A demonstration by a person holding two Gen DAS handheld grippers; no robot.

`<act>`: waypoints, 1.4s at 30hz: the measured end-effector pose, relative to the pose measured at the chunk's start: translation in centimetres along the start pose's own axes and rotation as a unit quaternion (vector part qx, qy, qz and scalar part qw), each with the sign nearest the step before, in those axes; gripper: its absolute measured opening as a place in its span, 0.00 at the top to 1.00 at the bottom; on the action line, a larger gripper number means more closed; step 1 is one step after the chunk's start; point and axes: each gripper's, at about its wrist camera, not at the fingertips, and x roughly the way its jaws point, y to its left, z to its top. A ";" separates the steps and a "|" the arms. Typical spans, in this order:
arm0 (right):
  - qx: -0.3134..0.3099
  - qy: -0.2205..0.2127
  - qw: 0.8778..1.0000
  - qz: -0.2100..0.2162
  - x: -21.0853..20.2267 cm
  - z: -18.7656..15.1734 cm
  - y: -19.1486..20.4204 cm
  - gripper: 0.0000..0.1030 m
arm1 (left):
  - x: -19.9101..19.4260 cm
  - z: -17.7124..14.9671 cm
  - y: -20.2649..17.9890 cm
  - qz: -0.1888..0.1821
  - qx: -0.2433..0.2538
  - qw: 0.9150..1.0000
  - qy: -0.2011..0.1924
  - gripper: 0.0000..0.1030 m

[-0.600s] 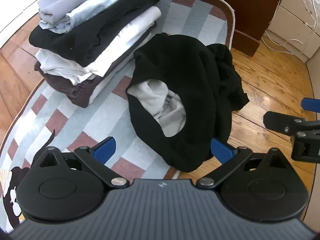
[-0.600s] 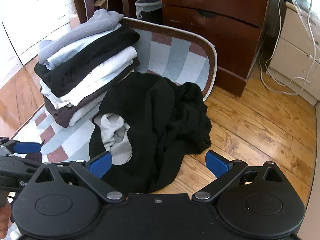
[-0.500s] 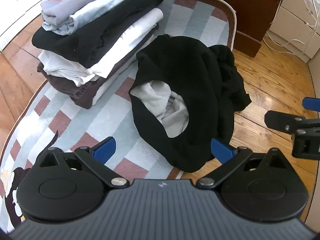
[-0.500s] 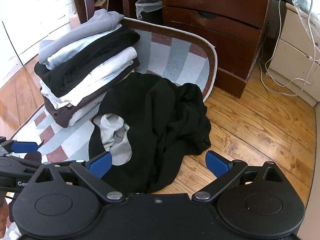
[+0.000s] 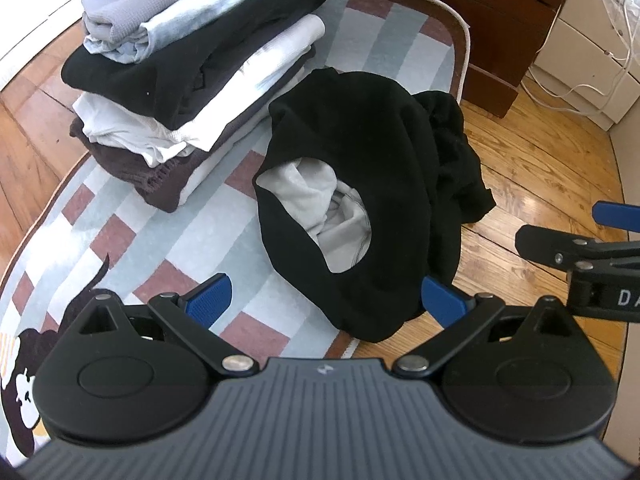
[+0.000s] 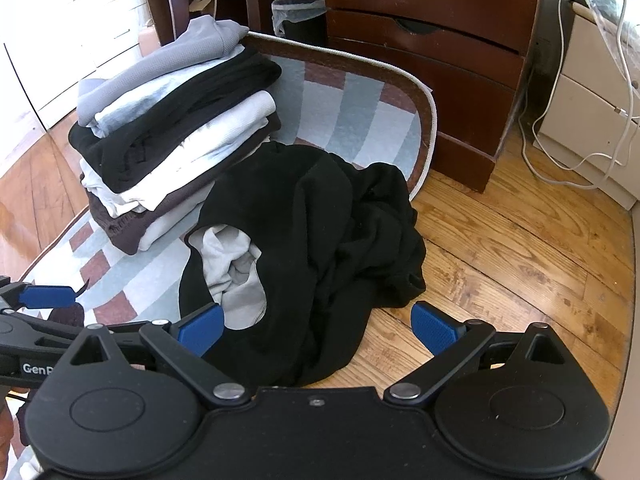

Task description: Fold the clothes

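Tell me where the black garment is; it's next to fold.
The black garment lies crumpled beside the folded stack, half on the rug's edge.

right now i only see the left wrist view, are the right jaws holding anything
Observer: No. The right gripper has its jaws wide open and grips nothing. The black top lies loose below them.
Operator: ok and whats behind the folded stack
Observer: A small bin with a liner stands behind the stack, next to the dresser.
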 end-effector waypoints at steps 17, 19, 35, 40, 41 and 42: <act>0.012 0.006 1.000 0.016 0.5 0.1 -0.3 0.01 | 0.1 -0.3 0.3 -0.010 -0.005 1.000 0.004 0.00; 0.014 0.006 1.000 0.015 0.6 0.1 -0.2 0.01 | 0.0 -0.3 0.3 -0.014 -0.006 1.000 0.001 0.00; 0.027 0.001 0.999 0.029 0.5 0.7 -0.1 0.01 | -0.7 -0.3 0.5 0.009 -0.002 1.000 -0.010 0.00; 0.034 -0.006 0.999 0.023 0.2 1.1 -0.7 0.01 | -0.6 -0.2 0.6 0.007 -0.002 1.000 -0.009 0.00; 0.036 -0.007 0.999 0.022 0.2 1.0 -0.9 0.01 | -0.5 -0.2 0.6 0.008 -0.003 1.000 -0.008 0.00; 0.037 -0.006 0.999 0.022 0.3 1.0 -0.9 0.01 | -0.5 -0.2 0.6 0.008 -0.003 1.000 -0.008 0.00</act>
